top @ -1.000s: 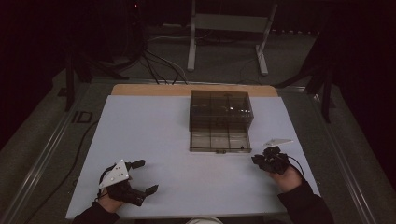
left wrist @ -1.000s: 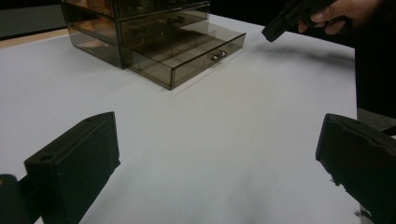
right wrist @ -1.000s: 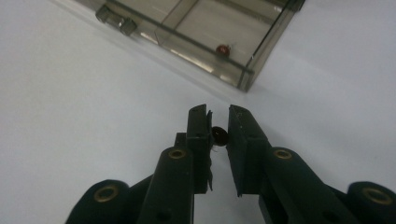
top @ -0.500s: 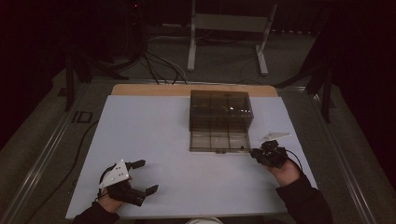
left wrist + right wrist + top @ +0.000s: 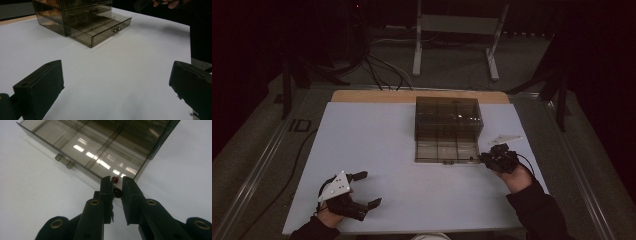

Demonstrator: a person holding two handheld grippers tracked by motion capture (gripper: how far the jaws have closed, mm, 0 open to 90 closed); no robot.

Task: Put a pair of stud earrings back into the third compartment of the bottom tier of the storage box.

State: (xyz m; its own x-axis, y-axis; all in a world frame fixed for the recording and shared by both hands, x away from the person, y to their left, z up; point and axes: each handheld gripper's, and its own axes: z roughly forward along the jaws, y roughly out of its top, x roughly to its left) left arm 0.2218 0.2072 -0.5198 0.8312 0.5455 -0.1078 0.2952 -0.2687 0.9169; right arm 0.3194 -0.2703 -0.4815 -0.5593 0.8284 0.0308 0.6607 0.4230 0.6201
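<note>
right gripper (image 5: 116,187): we're seeing it at the lower middle of its own view, jaws drawn nearly together and clamping a small dark red bead-like piece (image 5: 117,192); a second red bead (image 5: 115,179) is peeking out just above the tips, and we can't tell whether the two are joined.
right gripper from above (image 5: 486,158): in the high view it's sitting right of centre, tips pointing toward the near right corner of the open drawer (image 5: 445,150); the held piece is too small to make out from up there.
drawer unit (image 5: 447,117): we're looking at a smoky see-through box at the upper middle of the high view, standing on the white table (image 5: 372,140), with its bottom drawer pulled out toward the lower edge of the frame.
drawer close up (image 5: 82,147): it's filling the upper half of the right gripper view, dividers splitting it into compartments, a small handle (image 5: 64,160) on its front wall at the upper left; the bead is hanging just outside its corner, above the white surface.
left gripper (image 5: 363,189): it's resting at the lower left of the high view, well apart from the box, jaws standing wide apart with nothing between them.
left gripper's own view: we're seeing its two black pads (image 5: 40,87) at the bottom corners, bare white table between them, and the drawer unit (image 5: 75,17) at the upper left with its knob (image 5: 116,29) facing us.
</note>
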